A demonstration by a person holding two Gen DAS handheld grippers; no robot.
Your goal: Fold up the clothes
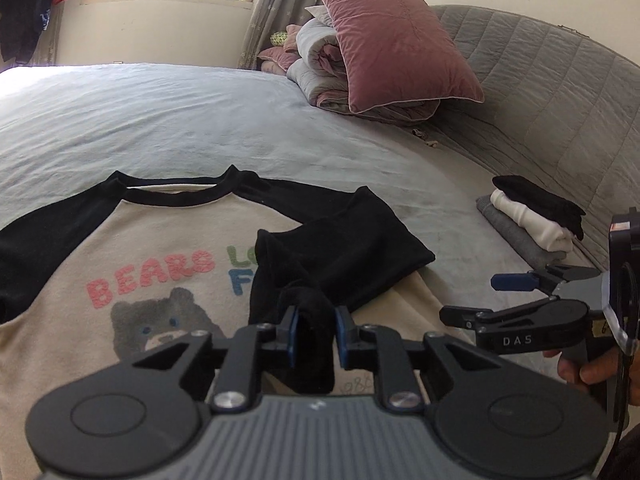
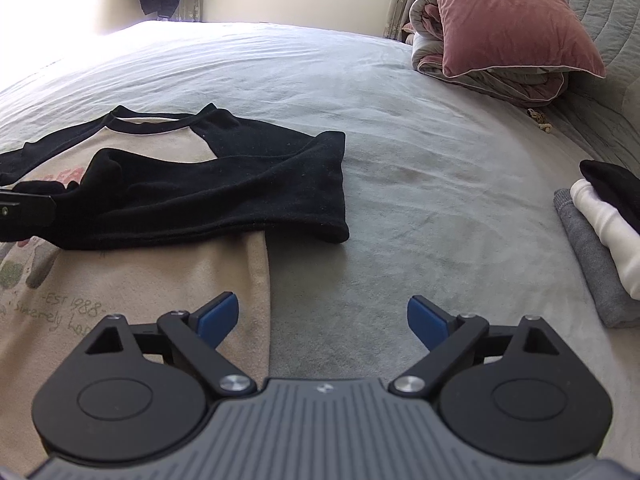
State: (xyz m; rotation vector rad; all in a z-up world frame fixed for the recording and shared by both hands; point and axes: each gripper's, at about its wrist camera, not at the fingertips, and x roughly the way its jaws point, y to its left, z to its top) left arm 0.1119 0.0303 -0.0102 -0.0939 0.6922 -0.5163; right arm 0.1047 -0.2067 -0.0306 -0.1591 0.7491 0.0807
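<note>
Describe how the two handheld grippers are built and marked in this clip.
Both match: the left gripper and right gripper have black linkage fingers with blue pads, round black pivot housings, silver screws and a ribbed grey body. The right one carries white "DAS" lettering and a black cable.

1 shirt point(image 1: 72, 280), 3 folded clothes point(image 1: 532, 216), 1 pillow point(image 1: 396, 44).

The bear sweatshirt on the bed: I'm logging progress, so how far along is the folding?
Done: three folded clothes are stacked at the side. In hand: the left gripper is shut on the cuff of the black sleeve, already brought across the bear sweatshirt. The right gripper is open, holding nothing. Left: the other sleeve is still spread out and the body is unfolded.
</note>
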